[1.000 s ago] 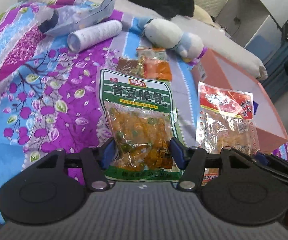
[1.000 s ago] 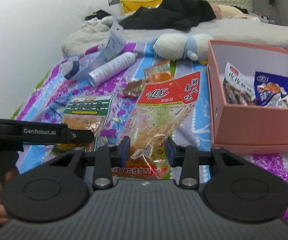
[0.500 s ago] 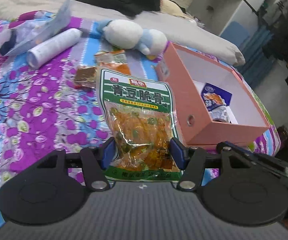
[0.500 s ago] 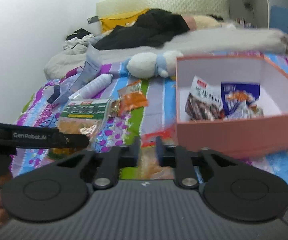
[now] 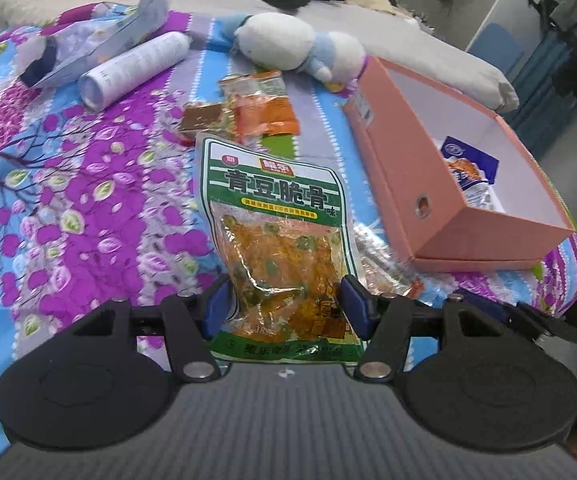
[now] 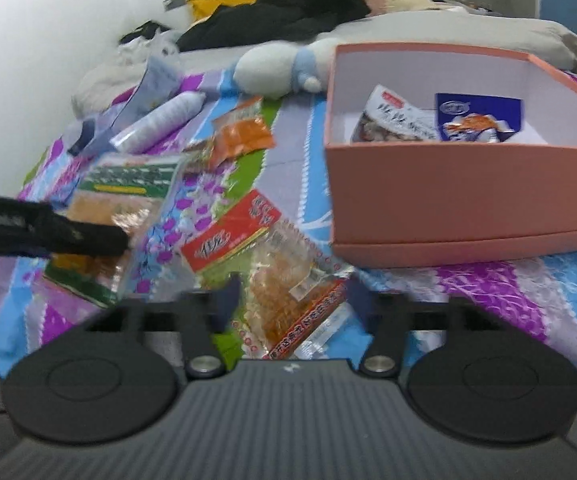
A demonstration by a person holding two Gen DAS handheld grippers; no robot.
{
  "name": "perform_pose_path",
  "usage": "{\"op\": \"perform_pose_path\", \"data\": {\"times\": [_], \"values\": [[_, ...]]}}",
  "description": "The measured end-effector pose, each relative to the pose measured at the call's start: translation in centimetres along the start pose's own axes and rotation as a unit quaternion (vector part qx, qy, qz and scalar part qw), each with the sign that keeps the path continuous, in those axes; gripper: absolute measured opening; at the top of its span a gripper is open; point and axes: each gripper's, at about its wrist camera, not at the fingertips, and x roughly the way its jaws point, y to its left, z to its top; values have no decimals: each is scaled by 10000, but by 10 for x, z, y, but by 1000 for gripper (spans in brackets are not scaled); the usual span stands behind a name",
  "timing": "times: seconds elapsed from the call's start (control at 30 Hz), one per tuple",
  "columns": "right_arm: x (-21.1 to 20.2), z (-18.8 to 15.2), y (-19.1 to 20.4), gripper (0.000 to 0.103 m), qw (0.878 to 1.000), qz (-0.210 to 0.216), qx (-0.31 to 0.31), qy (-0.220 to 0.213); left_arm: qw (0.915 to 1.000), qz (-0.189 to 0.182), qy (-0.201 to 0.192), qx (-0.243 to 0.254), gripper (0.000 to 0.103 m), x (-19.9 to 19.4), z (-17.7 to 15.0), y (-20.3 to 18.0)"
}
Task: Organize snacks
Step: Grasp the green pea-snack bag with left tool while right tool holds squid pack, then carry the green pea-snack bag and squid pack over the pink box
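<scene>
My left gripper (image 5: 284, 304) is shut on a green snack bag (image 5: 276, 216) and holds it above the bed; the bag also shows in the right wrist view (image 6: 120, 216). My right gripper (image 6: 292, 300) is open, with a red-and-clear snack bag (image 6: 264, 264) lying on the bedspread between and ahead of its fingers. A pink box (image 6: 468, 196) stands to the right and holds two snack packs (image 6: 476, 118); it also shows in the left wrist view (image 5: 408, 168). Small orange packets (image 5: 260, 108) lie on the bed farther back.
A white plush toy (image 5: 288, 40), a white tube (image 5: 132, 68) and a clear pouch (image 5: 100, 40) lie at the back of the flowered bedspread (image 5: 68, 184). Dark clothes (image 6: 284, 12) and pillows lie beyond.
The right gripper has opened and the red bag now lies loose on the bed, turned askew. The left gripper still holds the green bag and has shifted a little left of the box.
</scene>
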Motion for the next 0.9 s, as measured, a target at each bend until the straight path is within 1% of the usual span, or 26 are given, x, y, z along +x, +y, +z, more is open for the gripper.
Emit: {"op": "perform_pose_path", "data": {"times": [0.07,0.17,0.2,0.23,0.27,0.4,0.43,0.5,0.6,0.67,0.7,0.77,0.9], "values": [[11,-3,1,71,9997,38,-224,-8,10000,48,25,-40,64,-1,-3,5],[26,-7,3,72,9975,143,-687,123,9999,93,74,-70,64,-1,-7,9],[29,-7,3,75,9966,149,-797,109,9999,99,97,-82,64,0,-9,11],[31,-8,3,87,9959,170,-885,78,9998,100,118,-94,64,0,-10,11],[34,-9,2,92,9949,224,-980,58,9998,106,142,-101,64,1,-11,12],[43,-9,0,93,9907,504,-1243,238,9997,141,183,-75,64,3,-13,11],[45,-10,0,93,9896,487,-1329,249,9997,140,188,-70,64,4,-12,11],[52,-12,1,93,9867,325,-1560,307,9997,147,179,-67,64,4,-12,10],[55,-14,3,94,9811,363,-1885,263,9997,144,186,-51,64,5,-10,7],[58,-13,3,96,9797,405,-1944,279,9997,148,190,-21,64,6,-10,5],[60,-13,1,103,9805,471,-1882,317,9997,150,190,-13,64,6,-10,5],[67,-14,-3,103,9821,635,-1708,473,9997,154,196,-14,64,7,-9,5],[69,-14,-4,103,9838,713,-1566,511,9996,177,200,-10,64,8,-9,5]]}}
